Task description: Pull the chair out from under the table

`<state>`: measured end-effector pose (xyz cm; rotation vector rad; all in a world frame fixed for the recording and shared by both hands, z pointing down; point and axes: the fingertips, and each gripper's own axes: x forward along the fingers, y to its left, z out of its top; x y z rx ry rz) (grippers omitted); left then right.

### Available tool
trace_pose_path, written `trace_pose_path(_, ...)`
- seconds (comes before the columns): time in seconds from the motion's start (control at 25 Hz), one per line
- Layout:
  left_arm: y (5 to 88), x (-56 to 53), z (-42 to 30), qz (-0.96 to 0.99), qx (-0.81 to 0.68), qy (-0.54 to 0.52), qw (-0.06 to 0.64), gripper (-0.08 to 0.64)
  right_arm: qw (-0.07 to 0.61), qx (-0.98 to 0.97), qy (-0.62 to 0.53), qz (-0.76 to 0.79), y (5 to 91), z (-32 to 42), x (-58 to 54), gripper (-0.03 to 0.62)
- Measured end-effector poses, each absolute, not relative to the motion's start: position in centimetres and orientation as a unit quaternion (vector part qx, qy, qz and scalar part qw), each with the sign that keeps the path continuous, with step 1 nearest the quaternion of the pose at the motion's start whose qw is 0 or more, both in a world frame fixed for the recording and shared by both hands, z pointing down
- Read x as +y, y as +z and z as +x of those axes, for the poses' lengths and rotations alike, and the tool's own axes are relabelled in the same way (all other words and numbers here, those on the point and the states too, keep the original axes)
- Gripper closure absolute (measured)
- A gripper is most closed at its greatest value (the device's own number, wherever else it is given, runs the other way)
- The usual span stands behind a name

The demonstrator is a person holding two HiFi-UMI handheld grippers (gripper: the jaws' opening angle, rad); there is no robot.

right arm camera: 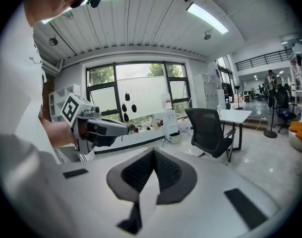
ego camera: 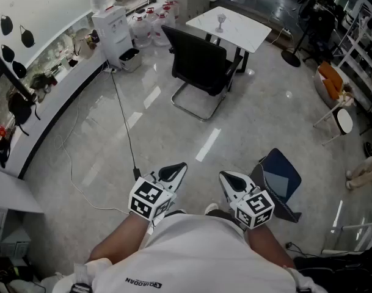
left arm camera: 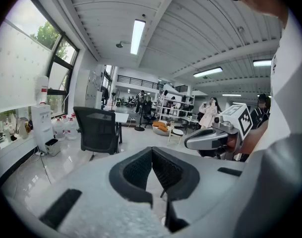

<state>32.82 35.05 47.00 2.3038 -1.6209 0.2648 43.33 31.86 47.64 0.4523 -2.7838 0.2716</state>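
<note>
The black chair (ego camera: 201,66) is seen on the glossy floor (ego camera: 173,139), tucked against the near edge of the white table (ego camera: 231,24), with its back turned toward the person. The left gripper (ego camera: 175,171) and the right gripper (ego camera: 229,178) are held close to the body, well apart from the chair. Their jaws are pressed together on nothing. A glass (ego camera: 221,22) is set near the table's middle.

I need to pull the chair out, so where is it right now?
In the head view the black chair stands upper centre, pushed up to the near edge of the white table, right of the water dispenser.
</note>
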Motion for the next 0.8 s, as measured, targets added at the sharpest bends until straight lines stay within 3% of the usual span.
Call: trace_pose_path(0.8, 47.6, 36.4, 31.8, 0.800, -0.572, 0.089, 0.158, 0.551, 0.143, -0.976, 0.086, 0.142, 48.0, 41.7, 33.8, 0.586)
